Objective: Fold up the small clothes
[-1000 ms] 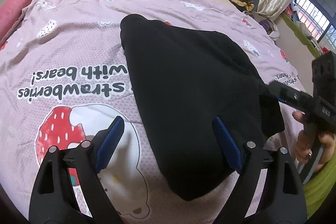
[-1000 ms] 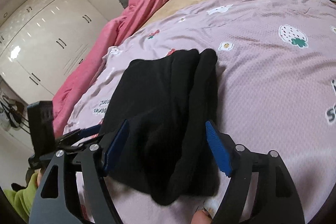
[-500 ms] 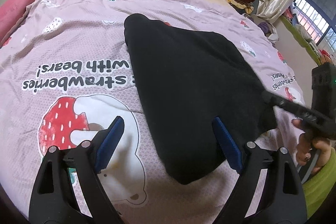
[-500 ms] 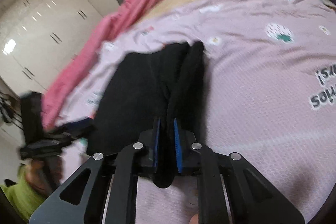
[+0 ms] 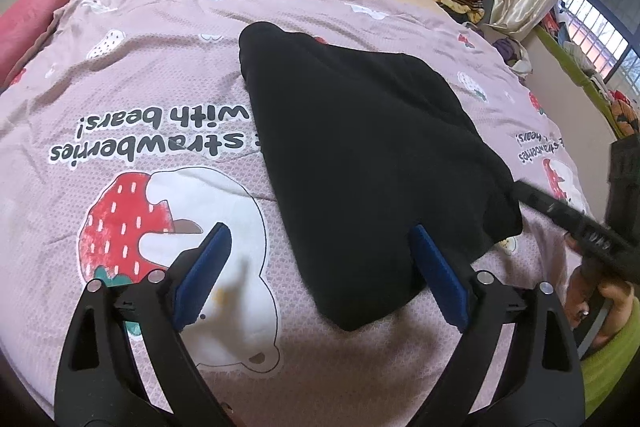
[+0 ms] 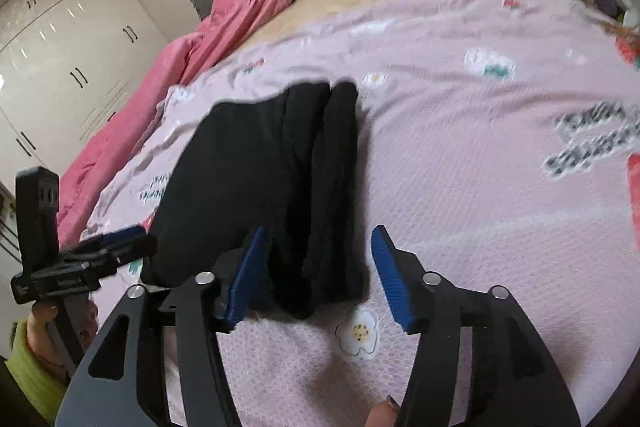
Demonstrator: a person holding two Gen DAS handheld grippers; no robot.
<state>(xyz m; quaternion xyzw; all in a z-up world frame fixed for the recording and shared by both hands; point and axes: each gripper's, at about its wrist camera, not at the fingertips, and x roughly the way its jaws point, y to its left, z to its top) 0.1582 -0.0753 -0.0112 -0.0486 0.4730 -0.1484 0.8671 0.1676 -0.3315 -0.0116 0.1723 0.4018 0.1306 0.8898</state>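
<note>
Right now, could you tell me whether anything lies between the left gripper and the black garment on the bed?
Nothing visible does. The left gripper hangs open right over the near corner of the folded black garment, with only the strawberry-print bedsheet beneath. The right gripper, which has just been opening, is open around the garment's other near edge.

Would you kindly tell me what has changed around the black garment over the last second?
The right gripper pinched the near edge of the folded black garment half a second ago; its jaws have just been opening and have let go, the fabric lying loose between them. The garment's near end shifted slightly on the strawberry bedsheet. The left gripper stayed open and barely moved.
</note>
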